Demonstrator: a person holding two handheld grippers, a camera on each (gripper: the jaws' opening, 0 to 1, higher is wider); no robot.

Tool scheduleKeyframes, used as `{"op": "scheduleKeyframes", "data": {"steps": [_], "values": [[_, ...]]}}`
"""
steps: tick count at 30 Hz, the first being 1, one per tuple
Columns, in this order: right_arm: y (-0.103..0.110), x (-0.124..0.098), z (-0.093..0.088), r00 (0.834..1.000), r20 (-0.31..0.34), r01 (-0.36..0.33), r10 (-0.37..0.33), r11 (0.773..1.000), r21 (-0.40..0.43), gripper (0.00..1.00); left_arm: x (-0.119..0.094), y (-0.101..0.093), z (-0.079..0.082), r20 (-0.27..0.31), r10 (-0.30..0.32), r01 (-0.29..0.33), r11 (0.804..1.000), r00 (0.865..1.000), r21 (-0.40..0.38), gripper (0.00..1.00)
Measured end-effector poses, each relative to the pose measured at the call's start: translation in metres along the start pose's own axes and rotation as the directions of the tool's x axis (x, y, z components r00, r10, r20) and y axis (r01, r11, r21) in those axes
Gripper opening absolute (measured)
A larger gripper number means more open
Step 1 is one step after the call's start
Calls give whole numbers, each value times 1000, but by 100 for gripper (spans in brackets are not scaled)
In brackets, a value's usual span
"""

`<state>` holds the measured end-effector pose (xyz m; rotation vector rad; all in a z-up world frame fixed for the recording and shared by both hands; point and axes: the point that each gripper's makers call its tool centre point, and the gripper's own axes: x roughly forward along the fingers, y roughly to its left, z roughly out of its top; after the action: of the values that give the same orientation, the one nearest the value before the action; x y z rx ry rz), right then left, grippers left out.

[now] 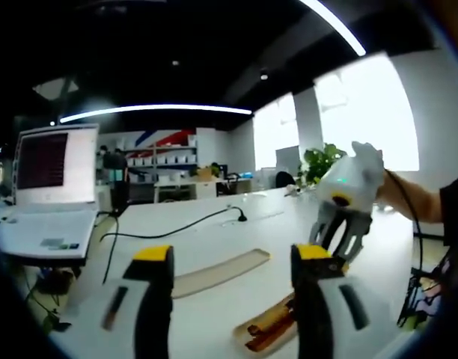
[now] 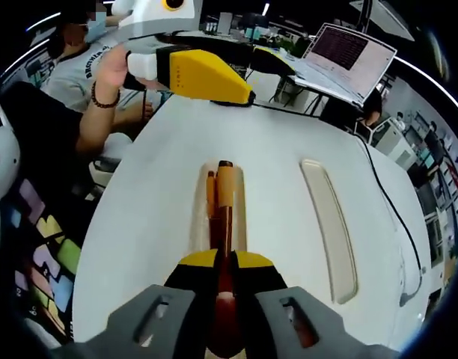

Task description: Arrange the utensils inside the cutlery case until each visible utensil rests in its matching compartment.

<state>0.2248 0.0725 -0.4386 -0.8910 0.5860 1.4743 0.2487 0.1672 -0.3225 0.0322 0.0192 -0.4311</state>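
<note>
The white worktop [image 2: 289,187] carries two long cutlery case halves: one [image 2: 223,206] holding utensils [image 2: 223,202], the other [image 2: 330,224] beside it. A laptop [image 2: 341,63] and black cable [image 2: 386,194] lie near the far edge.

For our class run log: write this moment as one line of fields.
right tool: shut on copper utensil | utensil: over cutlery case | left tool: open, hovers above table | lid: beside case

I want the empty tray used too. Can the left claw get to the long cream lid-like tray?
Probably yes. The left claw hangs open above the white table, and nothing covers the long cream tray ahead.
</note>
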Motion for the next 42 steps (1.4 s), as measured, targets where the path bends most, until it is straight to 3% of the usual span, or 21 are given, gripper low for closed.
{"op": "scheduleKeyframes", "data": {"steps": [28, 42], "values": [[1, 9, -12, 999, -8, -32, 32, 999, 27, 5, 1, 1, -1, -6, 1, -1, 1000, 1000, 0, 65], [1, 4, -4, 999, 21, -29, 29, 1000, 1, 9, 2, -5, -3, -20, -18, 18, 1000, 1000, 20, 66]]}}
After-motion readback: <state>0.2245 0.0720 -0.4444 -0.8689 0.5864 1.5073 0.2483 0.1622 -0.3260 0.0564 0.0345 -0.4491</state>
